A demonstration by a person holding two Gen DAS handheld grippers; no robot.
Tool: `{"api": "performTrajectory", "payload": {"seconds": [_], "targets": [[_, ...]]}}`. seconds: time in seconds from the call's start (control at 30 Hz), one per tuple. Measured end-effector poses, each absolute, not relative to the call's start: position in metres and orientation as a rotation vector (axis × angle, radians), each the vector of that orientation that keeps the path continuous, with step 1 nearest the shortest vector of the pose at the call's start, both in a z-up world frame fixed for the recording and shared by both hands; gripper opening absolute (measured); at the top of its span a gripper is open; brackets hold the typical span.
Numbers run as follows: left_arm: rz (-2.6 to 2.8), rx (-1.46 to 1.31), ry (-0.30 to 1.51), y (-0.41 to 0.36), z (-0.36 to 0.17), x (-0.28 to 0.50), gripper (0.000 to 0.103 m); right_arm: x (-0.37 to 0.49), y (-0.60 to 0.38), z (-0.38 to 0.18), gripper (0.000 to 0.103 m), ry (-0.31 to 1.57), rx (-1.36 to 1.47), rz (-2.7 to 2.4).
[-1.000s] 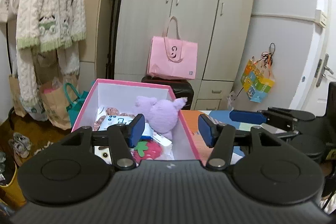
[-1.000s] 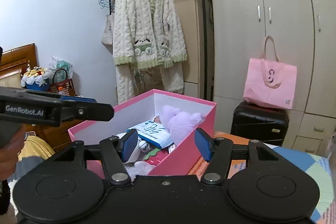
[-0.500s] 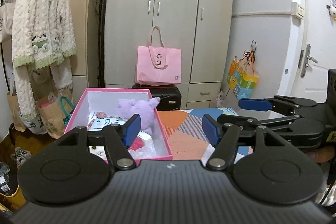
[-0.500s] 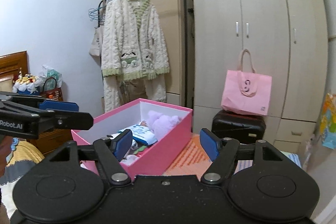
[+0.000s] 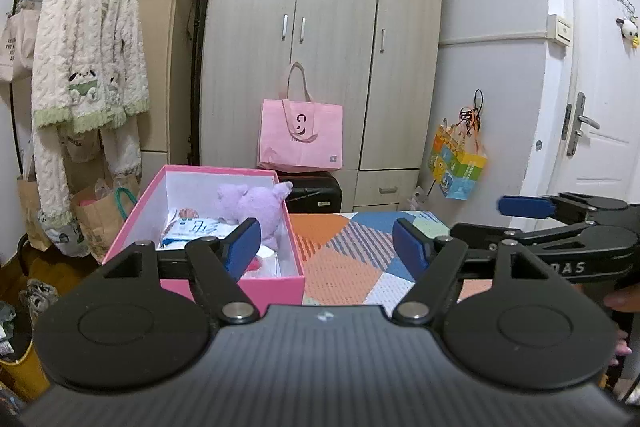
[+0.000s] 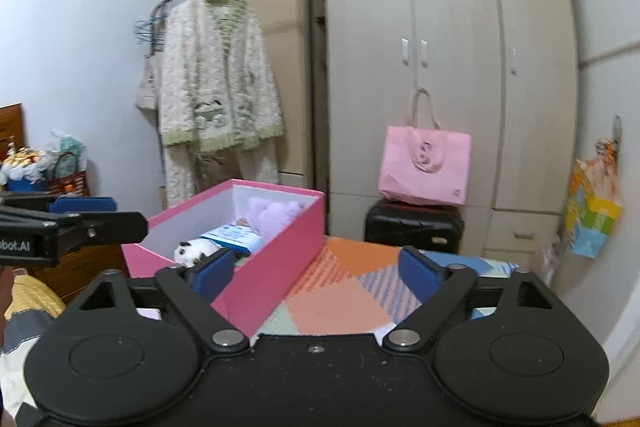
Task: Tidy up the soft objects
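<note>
One purple plush [image 5: 256, 205] — slumped in pink box [image 5: 200, 279].

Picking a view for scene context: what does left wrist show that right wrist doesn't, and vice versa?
Left wrist only: the white door with its handle, a duck toy hung beside it, brown paper bags under the hanging clothes.

Right wrist only: a wooden cabinet with a basket, a black-and-white plush in the box.

Both: pink box, purple plush, pink tote, cardigan, patterned mat. Both grippers are opening, nothing between the fingers.
</note>
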State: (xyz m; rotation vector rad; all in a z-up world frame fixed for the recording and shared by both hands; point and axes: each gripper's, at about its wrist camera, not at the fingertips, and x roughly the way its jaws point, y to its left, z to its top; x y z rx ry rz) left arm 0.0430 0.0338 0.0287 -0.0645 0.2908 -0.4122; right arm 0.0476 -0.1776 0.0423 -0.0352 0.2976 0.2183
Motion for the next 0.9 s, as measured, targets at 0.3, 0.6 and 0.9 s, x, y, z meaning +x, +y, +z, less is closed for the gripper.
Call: {"api": "performTrajectory", "payload": {"seconds": [0.3,0.6,0.9], "targets": [[-0.349,-0.085,0.266,0.032,0.01,0.039,0.098,0.028,-0.182,0.029,0.103,0.311,-0.015,0.159],[-0.273,-0.083,0.265,0.035,0.004,0.033,0.099,0.004,-0.18,0.03,0.103,0.29,-0.03,0.088],[-0.207,-0.063,0.275,0.033,0.0,0.034,0.103,0.003,-0.185,0.027,0.103,0.283,-0.005,0.043]]}}
